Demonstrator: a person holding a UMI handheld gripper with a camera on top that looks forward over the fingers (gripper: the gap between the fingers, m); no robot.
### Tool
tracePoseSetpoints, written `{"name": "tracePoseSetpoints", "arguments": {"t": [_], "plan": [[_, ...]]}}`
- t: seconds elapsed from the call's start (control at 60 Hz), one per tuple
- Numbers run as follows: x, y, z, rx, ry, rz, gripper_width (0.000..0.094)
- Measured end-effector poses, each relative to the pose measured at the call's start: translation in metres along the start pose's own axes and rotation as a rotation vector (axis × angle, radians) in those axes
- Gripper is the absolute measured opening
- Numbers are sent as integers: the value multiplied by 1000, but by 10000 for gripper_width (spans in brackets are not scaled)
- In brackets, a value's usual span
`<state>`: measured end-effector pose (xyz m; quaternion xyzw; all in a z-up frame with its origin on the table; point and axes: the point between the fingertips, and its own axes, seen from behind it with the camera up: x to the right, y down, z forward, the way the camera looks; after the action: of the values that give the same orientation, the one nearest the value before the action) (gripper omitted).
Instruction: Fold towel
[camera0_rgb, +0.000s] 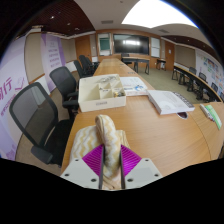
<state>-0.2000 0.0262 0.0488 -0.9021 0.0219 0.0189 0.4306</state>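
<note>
A beige patterned towel (108, 135) hangs bunched between my gripper's (111, 160) two fingers, rising ahead of them over the wooden table (150, 125). Both magenta pads (94, 158) press on the cloth from either side, so the gripper is shut on the towel. The towel's lower part runs down between the fingers and is hidden below them.
A white box (101, 94) stands on the table beyond the towel. A stack of papers (170, 101) lies to the right. Black office chairs (38, 115) line the table's left side. A long room with a screen (129, 44) lies beyond.
</note>
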Motion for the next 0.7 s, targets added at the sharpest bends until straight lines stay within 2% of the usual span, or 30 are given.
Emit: {"name": "tracePoseSetpoints", "arguments": {"t": [0.05,0.133,0.167,0.217,0.383,0.7], "plan": [[22,4,5,-16,35,-1,398],[51,-6,-6,7,96,-32,803],[59,-13,-15,28,117,-46,872],[65,-24,-30,50,131,-66,847],[62,-40,-98,68,158,-77,855],[32,-41,-201,72,174,-115,856]]}}
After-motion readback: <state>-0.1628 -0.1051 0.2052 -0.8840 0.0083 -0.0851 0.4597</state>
